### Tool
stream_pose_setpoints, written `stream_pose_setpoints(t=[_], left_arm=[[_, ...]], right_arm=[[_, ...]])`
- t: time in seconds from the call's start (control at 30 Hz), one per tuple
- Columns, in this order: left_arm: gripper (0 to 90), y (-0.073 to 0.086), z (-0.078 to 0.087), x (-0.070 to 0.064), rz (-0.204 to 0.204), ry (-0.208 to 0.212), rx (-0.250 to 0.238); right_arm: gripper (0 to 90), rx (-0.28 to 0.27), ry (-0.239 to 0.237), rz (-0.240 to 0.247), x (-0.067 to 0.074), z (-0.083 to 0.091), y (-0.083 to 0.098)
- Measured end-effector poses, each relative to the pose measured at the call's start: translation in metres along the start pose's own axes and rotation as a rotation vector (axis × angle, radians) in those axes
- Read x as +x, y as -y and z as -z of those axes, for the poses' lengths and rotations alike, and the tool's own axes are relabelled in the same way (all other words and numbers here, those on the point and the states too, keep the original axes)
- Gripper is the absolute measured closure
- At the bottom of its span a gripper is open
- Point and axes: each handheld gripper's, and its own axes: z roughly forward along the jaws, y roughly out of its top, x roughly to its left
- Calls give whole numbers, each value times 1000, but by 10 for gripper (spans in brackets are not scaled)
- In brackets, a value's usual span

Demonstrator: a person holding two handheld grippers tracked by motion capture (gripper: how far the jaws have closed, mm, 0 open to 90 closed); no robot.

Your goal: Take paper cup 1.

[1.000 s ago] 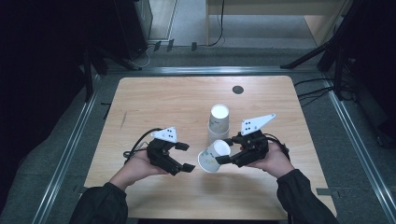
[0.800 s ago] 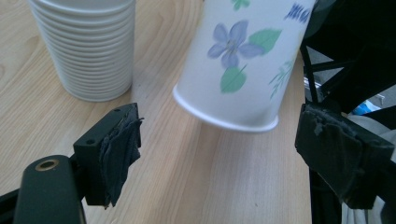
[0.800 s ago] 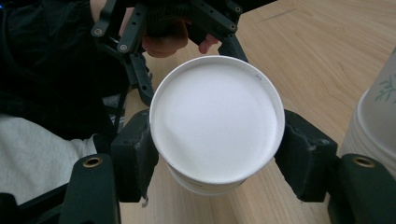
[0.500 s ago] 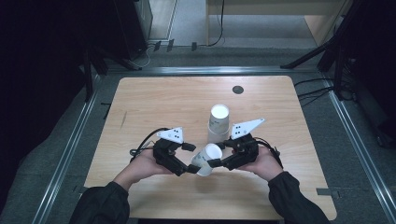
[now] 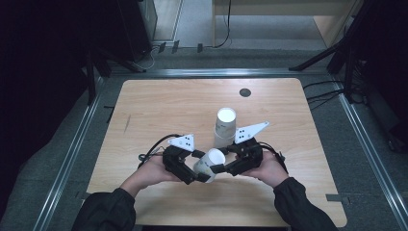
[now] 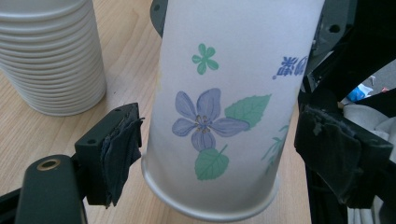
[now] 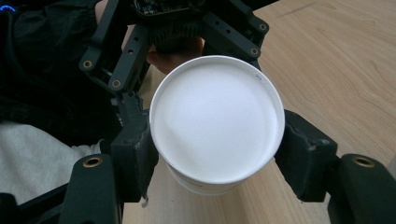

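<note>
The high view is dim and soft: the tabletop point(image 5: 159, 110) is evenly lit from above, while the surroundings at 9 and 3 o'clock sink into near black. Shadows there are faint and short. The left gripper view is brighter; the flowered cup point(image 6: 224, 107) is sharp at centre, its top washed out toward 12 o'clock. In the right gripper view the cup's white base point(image 7: 217, 119) glares pale, and the edges toward 6 o'clock blur slightly.
</note>
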Motion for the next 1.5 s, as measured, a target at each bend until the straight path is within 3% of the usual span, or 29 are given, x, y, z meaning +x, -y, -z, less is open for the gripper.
stream_pose_setpoints(t=[0.23,0.4,1.13,1.5], left_arm=[[153,0,-2,0,1,-5,4],[240,1,-2,0,-9,2,1],[282,0,3,-1,-17,1,-12],[283,1,12,3,-4,-15,-30]], right_arm=[[350,-20,-5,4,2,0,-2],[350,-17,-7,1,3,-1,-2],[337,-37,-7,-7,2,0,-3],[257,-43,34,-1,0,8,-1]])
